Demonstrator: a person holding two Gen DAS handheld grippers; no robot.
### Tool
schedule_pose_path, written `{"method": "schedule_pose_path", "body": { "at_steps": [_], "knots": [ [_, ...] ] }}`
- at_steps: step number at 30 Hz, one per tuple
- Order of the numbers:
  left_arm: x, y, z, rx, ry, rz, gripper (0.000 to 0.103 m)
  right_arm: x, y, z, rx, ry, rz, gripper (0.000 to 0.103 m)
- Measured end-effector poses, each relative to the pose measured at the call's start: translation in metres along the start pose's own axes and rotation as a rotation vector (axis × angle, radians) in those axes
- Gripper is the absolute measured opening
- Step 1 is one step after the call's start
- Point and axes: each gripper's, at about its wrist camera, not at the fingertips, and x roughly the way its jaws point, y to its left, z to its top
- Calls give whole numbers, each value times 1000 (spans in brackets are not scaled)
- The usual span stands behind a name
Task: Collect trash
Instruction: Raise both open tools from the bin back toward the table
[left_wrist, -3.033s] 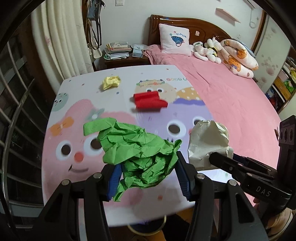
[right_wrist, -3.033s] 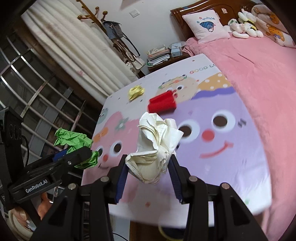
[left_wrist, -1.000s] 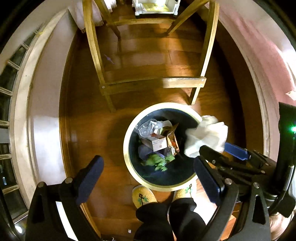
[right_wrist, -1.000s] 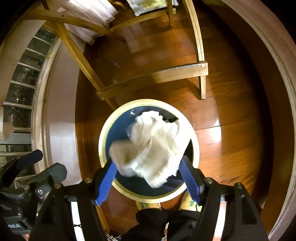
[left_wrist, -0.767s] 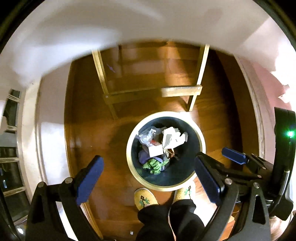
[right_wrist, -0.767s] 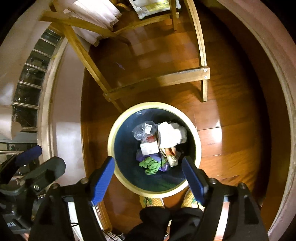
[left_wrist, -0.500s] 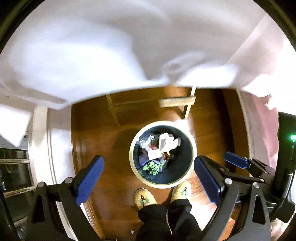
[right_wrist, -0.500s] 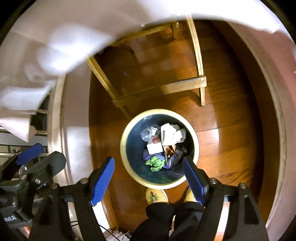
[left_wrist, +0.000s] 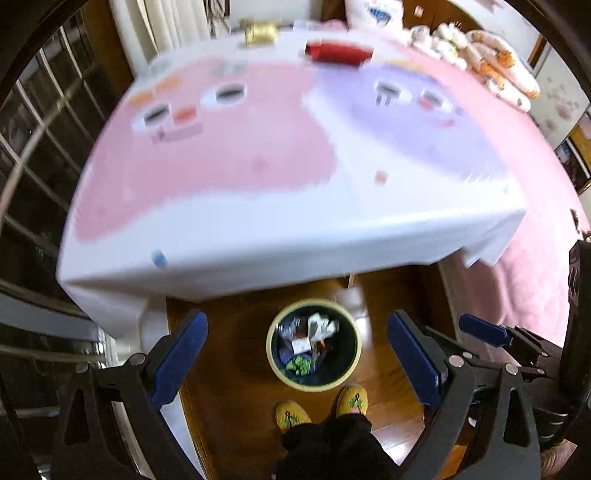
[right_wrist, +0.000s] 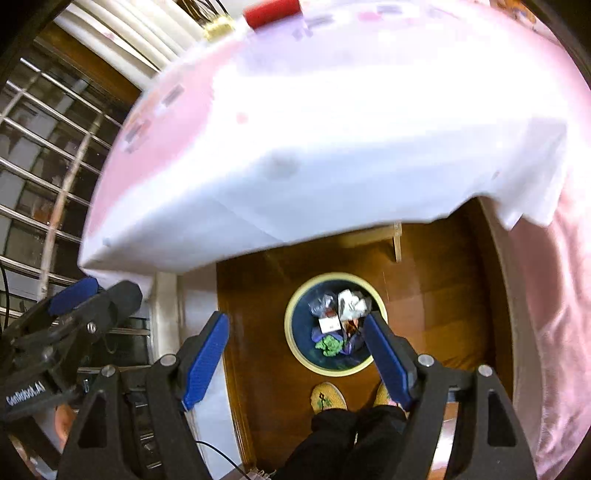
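left gripper (left_wrist: 295, 350) jaws apart, empty | right gripper (right_wrist: 295, 343) jaws apart, empty | bin (left_wrist: 313, 384) on floor below both | 2 trash pieces ahead on table: red piece (left_wrist: 338, 52), yellow wad (left_wrist: 258, 34) | risk: motion blur, far reach, misjudged grasp knocks red piece off table edge

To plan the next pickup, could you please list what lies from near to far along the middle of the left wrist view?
Slippers → bin → table → red item
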Motion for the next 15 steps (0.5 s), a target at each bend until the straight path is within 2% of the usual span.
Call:
{"method": "schedule_pose_path", "body": {
  "at_steps": [9, 15],
  "knots": [
    [-84, 4, 47, 79, -178, -10, 97, -80, 45, 36, -85, -167, -16, 76],
    [-116, 11, 73, 118, -266, -4, 97, -112, 71, 68, -156, -284, -38, 76]
  ]
}}
